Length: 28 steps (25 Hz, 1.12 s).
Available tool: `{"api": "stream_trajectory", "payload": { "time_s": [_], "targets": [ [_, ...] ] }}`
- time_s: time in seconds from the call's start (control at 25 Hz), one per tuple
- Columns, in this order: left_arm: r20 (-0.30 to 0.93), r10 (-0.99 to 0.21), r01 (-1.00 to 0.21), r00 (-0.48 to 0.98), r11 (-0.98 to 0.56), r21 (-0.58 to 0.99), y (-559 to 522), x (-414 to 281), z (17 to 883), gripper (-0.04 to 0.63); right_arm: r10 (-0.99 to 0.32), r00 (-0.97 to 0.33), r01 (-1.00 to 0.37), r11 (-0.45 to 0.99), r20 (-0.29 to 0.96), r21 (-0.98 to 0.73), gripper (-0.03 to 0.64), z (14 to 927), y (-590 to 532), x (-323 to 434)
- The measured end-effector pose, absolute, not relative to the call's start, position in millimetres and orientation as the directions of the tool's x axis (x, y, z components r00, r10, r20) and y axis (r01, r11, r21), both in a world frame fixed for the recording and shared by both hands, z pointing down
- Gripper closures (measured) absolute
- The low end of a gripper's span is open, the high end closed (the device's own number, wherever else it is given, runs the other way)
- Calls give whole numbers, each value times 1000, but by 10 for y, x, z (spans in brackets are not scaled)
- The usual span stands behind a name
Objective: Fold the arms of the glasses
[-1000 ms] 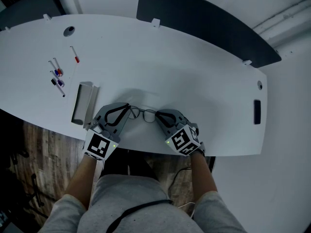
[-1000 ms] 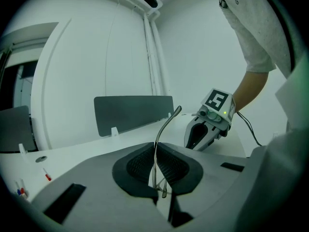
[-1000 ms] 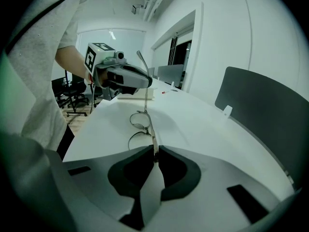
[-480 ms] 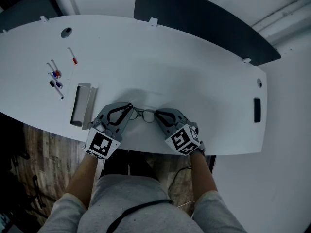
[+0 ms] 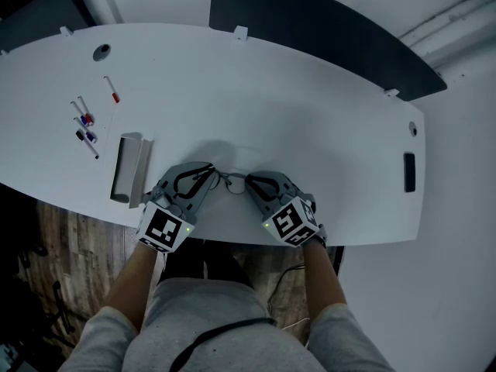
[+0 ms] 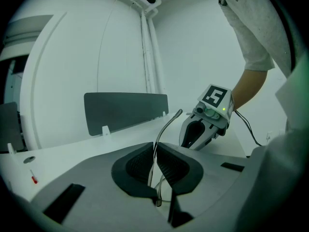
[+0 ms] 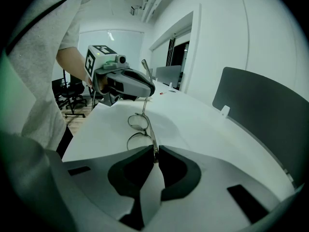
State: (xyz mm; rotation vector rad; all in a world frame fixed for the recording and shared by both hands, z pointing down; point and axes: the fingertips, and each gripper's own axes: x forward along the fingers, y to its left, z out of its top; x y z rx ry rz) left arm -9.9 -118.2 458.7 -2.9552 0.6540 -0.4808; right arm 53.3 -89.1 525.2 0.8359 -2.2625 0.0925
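Note:
A pair of thin metal-rimmed glasses (image 5: 234,181) is held just above the white table (image 5: 310,130), near its front edge, between my two grippers. My left gripper (image 5: 208,177) is shut on one arm of the glasses (image 6: 167,125); the arm runs up out of the pads (image 6: 140,164) toward the right gripper (image 6: 204,125). My right gripper (image 5: 253,184) is shut on the frame's other end, at the hinge (image 7: 155,151). In the right gripper view the two round lenses (image 7: 137,131) stretch away toward the left gripper (image 7: 126,83), which grips the raised arm (image 7: 145,76).
A long grey tray (image 5: 129,167) lies left of the left gripper. Several markers (image 5: 85,124) and a red-capped pen (image 5: 111,90) lie at the far left. A dark panel (image 5: 318,33) stands behind the table. A black slot (image 5: 408,173) sits near the right end.
The left gripper has edged slightly with the arm of the glasses. The right gripper has kept still. Both grips are the same.

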Motion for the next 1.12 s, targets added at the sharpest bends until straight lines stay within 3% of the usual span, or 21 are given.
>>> {"api": "stream_trajectory", "payload": {
  "time_s": [1.12],
  "targets": [
    [332, -343, -314, 879, -939, -137, -1193, 174, 4747, 552, -553, -539, -613, 775, 635, 154, 574, 5263, -958, 630]
  ]
}}
